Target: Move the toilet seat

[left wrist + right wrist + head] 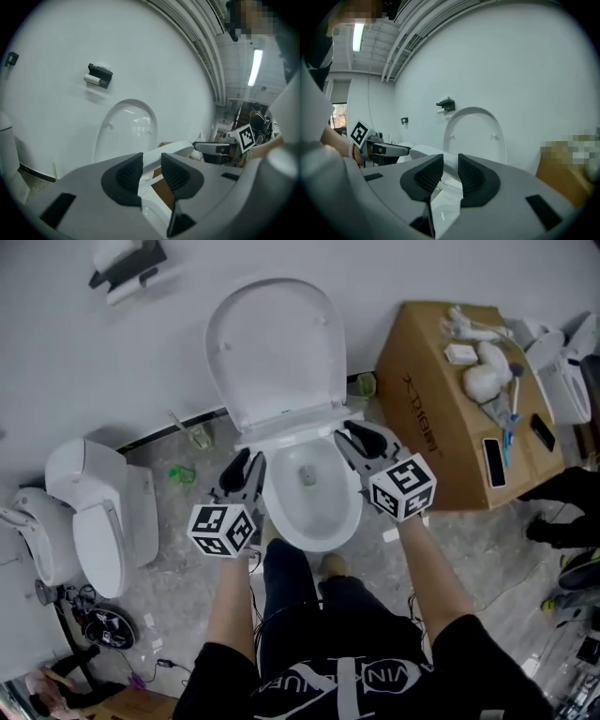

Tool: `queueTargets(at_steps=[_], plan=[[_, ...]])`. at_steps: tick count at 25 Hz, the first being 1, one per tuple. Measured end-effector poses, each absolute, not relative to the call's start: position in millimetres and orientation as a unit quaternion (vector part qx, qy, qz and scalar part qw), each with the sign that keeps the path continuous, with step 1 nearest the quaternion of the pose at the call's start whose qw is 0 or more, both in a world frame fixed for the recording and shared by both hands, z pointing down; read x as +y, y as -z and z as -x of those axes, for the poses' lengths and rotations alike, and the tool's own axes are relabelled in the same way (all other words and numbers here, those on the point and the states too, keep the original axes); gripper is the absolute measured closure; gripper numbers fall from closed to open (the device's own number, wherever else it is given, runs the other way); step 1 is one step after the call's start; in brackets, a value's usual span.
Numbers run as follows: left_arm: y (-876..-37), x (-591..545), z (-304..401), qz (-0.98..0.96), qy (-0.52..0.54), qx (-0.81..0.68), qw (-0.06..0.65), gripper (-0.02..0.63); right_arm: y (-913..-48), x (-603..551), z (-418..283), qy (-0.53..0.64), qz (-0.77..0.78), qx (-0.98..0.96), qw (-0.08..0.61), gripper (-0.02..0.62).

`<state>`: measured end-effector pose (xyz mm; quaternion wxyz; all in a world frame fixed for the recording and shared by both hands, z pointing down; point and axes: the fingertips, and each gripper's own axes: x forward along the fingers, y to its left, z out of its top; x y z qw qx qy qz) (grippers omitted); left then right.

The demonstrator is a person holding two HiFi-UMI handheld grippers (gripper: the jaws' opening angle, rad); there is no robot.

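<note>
A white toilet stands against the wall with its lid [277, 343] upright. The seat [281, 427] is lifted partway off the bowl [314, 521] and tilts up at the front. My left gripper [251, 465] is shut on the seat's left edge, and my right gripper [361, 439] is shut on its right edge. In the left gripper view the seat rim [176, 151] runs between the pads of the left gripper [152, 171], with the lid [126, 126] behind. In the right gripper view the seat [424, 152] passes between the jaws of the right gripper [451, 173], with the lid [476, 131] beyond.
A second toilet [94, 521] stands at the left. A cardboard box [441, 399] with small items on top sits close to the right of the toilet. A paper holder [127, 268] hangs on the wall. Cables lie on the floor at lower left. Someone's shoes [562, 521] are at the right edge.
</note>
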<state>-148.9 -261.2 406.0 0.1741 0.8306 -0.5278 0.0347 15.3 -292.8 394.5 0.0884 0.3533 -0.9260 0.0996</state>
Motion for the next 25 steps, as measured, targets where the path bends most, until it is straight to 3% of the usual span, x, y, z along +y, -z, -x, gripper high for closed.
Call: queueTargets(at_steps=[25], plan=[[-362.5, -426.4, 187.1, -0.858, -0.018, -0.483, 0.171, 0.491, -349.0, -459.3, 21.5, -0.12, -0.448, -0.885, 0.041, 0.508]])
